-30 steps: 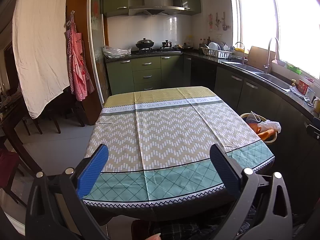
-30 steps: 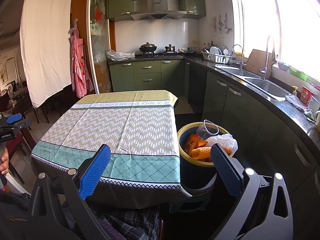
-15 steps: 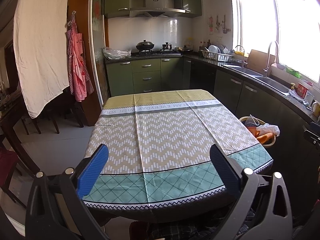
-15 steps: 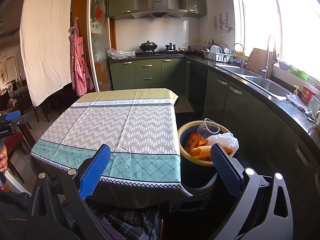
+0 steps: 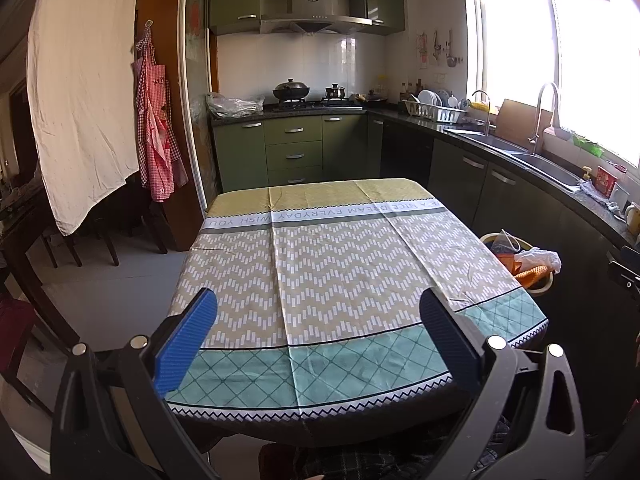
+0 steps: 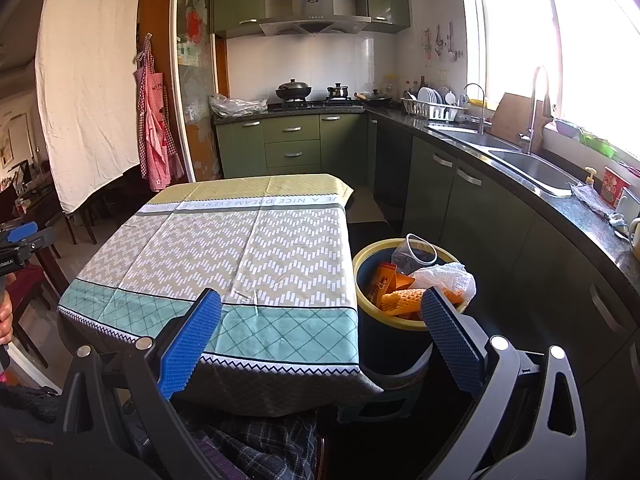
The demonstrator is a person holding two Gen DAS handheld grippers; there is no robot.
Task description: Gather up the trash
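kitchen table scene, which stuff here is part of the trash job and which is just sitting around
Job:
trash bin
clear cup, white bag, orange wrappers in it
left gripper, right gripper, both open

Lying about:
tablecloth
dish rack
pots
apron

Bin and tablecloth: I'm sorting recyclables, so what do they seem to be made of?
The bin looks like moulded plastic: smooth dark body, semi-matte yellow rim. The tablecloth looks like thin printed fabric or coated cloth, with sharp fold creases and a soft drape over the table edge; which one is unclear.
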